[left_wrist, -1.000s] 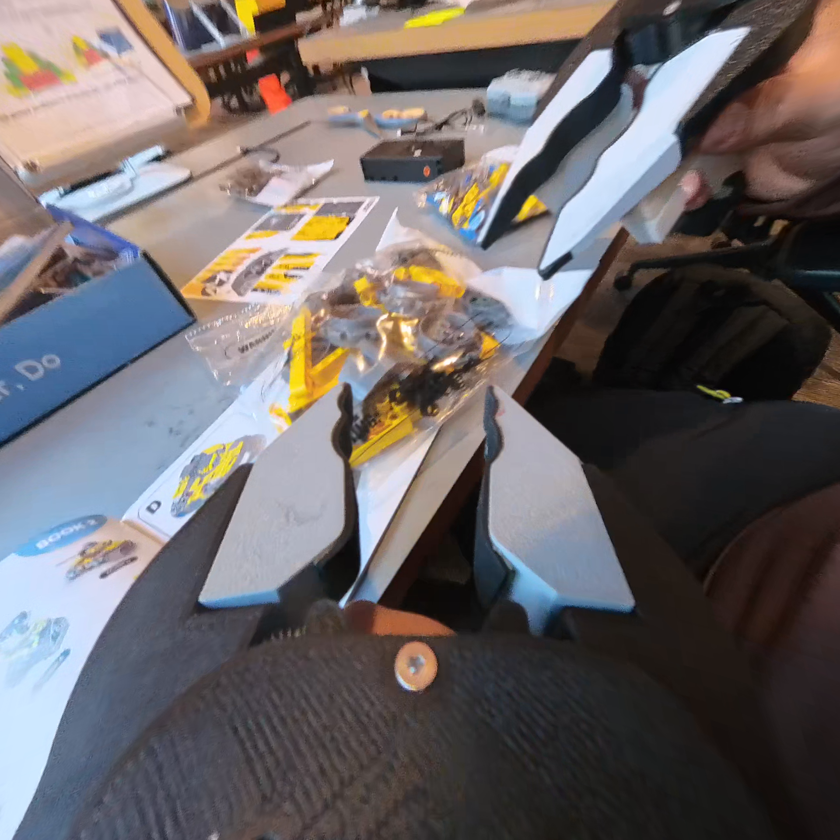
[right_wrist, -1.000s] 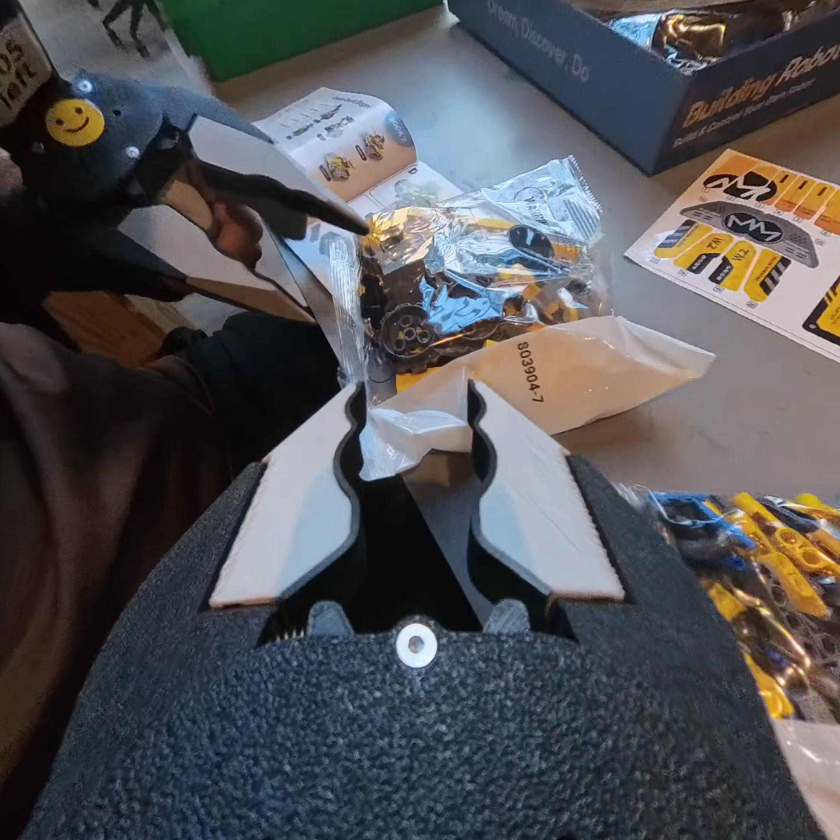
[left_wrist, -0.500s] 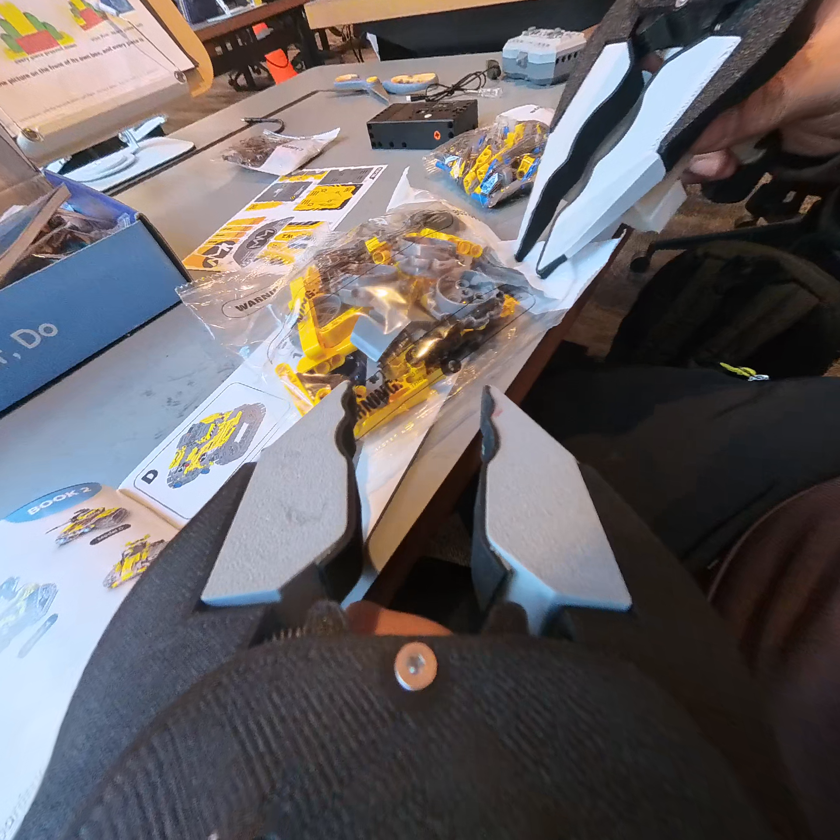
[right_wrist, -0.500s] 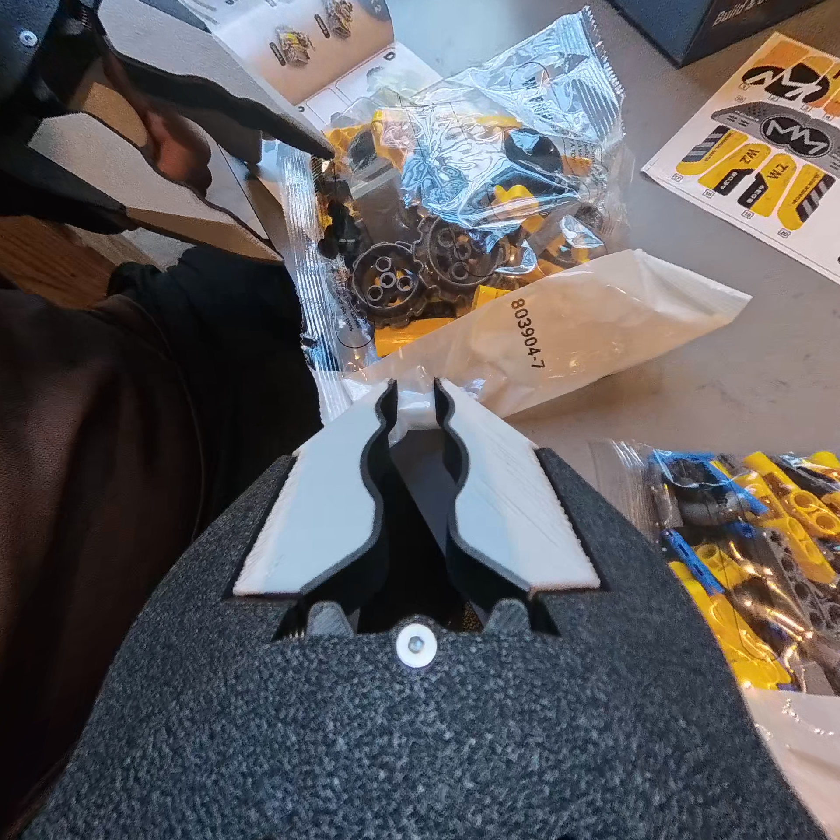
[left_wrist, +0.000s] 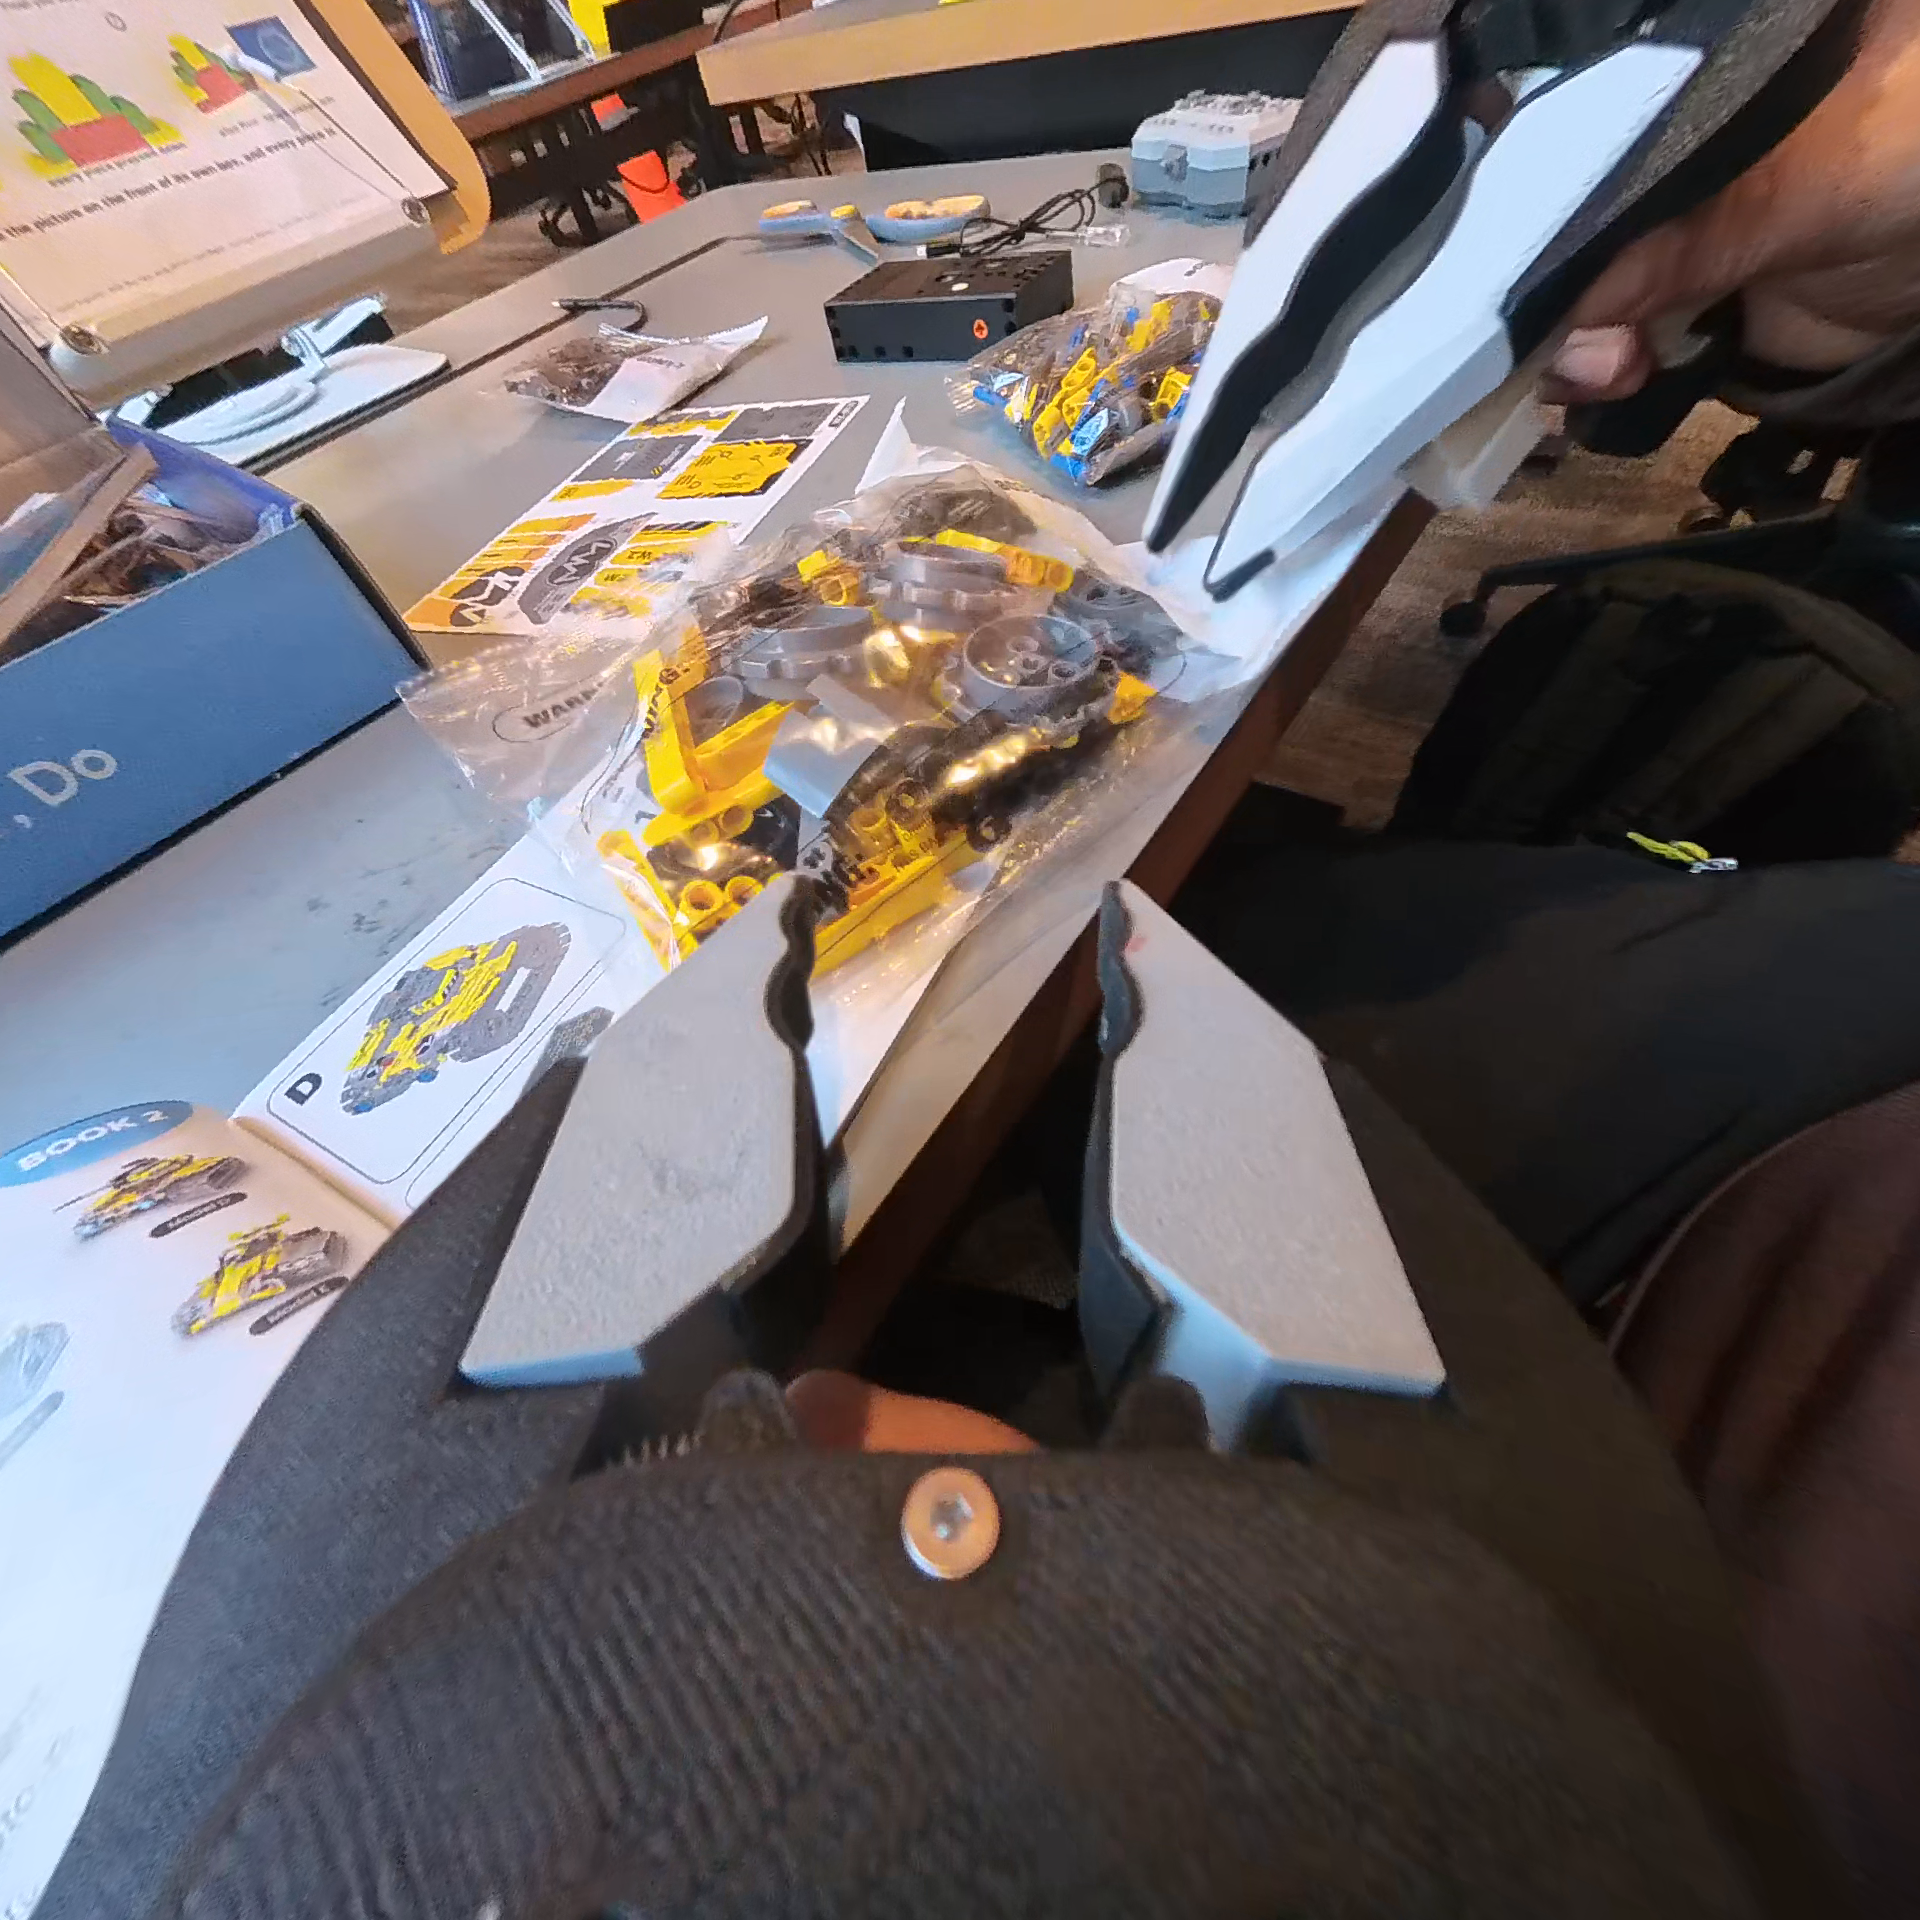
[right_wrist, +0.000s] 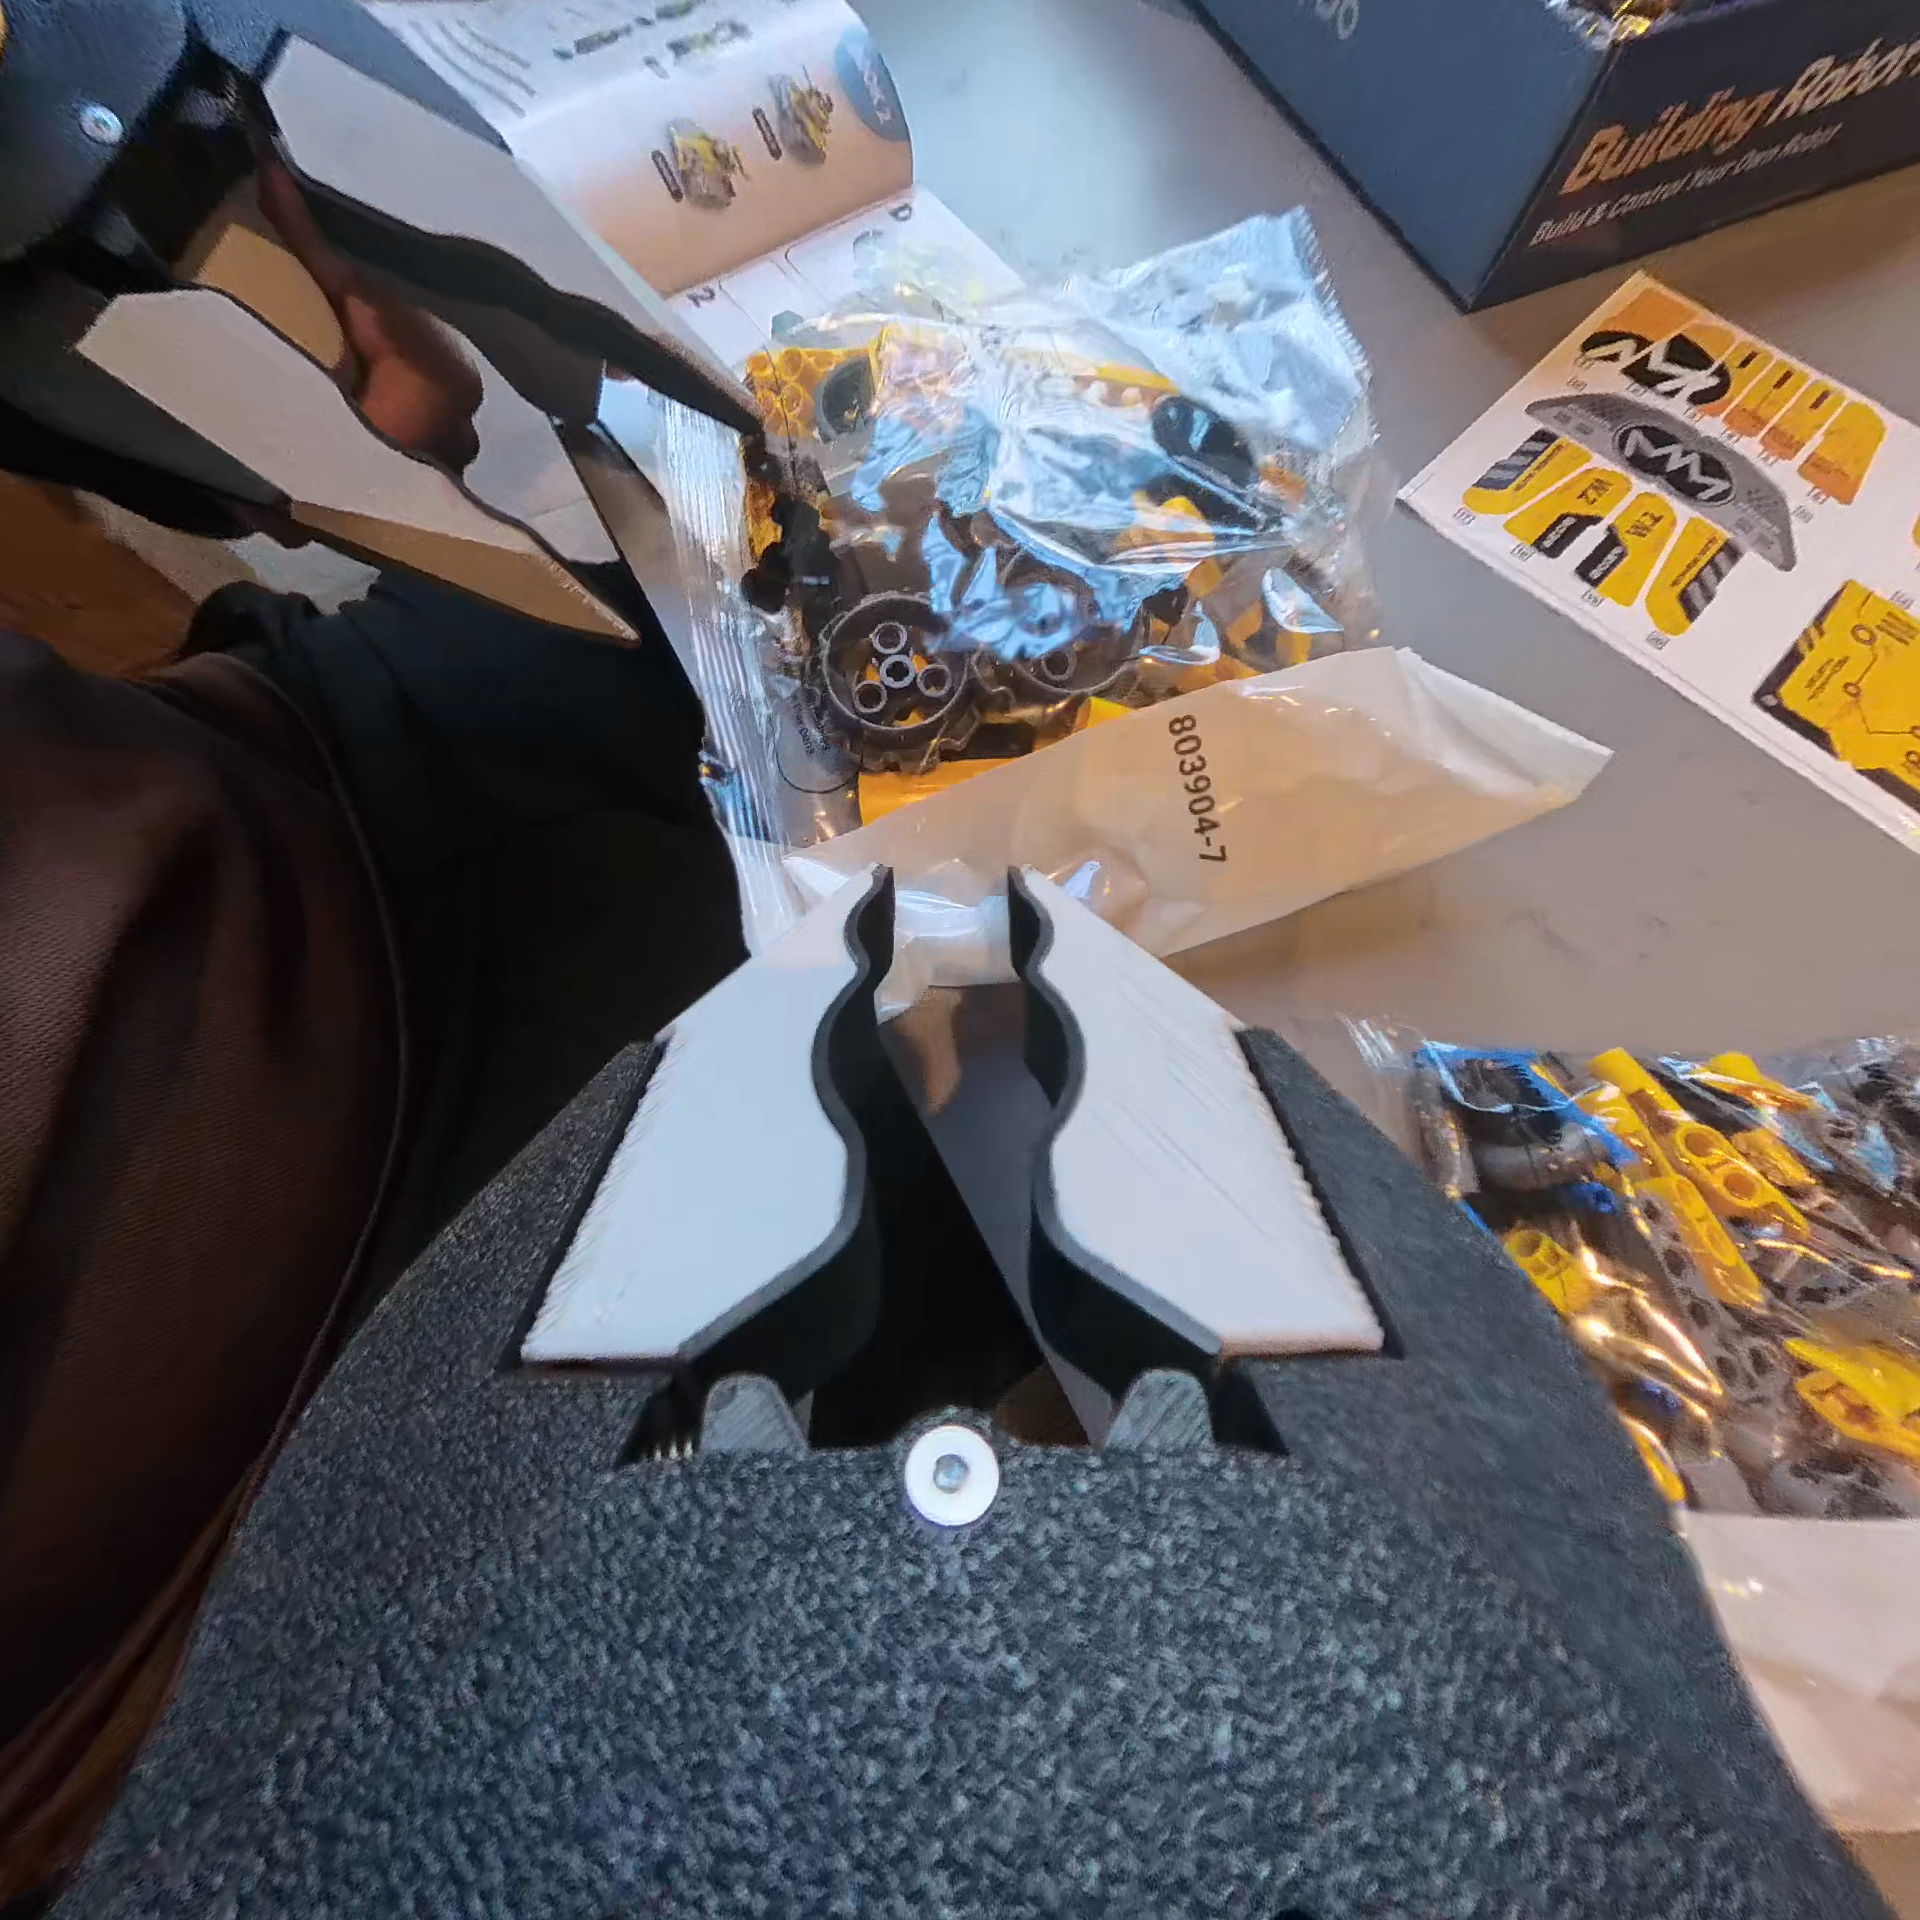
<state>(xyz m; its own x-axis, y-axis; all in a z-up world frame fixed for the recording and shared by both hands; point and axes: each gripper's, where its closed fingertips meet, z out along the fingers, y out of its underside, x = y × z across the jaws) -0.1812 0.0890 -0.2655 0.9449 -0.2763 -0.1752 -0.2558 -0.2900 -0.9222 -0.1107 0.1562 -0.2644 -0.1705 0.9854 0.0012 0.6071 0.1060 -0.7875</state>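
A clear plastic bag of yellow, grey and black building parts (left_wrist: 883, 727) lies at the table's near edge, also in the right wrist view (right_wrist: 1039, 520). Its white end (right_wrist: 1299, 790) points toward my right gripper (right_wrist: 951, 888), which is shut on the bunched corner of that white end. The same gripper (left_wrist: 1190, 561) shows at upper right in the left wrist view, tips down on the white plastic. My left gripper (left_wrist: 951, 920) is open and empty, its tips just short of the bag's clear end. It straddles the bag's clear sealed edge in the right wrist view (right_wrist: 686, 530).
A blue box (left_wrist: 156, 707) stands at left on the grey table (left_wrist: 260, 914). A sticker sheet (left_wrist: 644, 499), an instruction booklet (left_wrist: 135, 1226), a second bag of blue and yellow parts (right_wrist: 1662, 1247) and a black box (left_wrist: 951, 301) lie around. A person's dark-clothed lap is below the table edge.
My right gripper closed from open onto the bag's white end. The bag came to rest on the table. My left gripper stayed open near the clear end.
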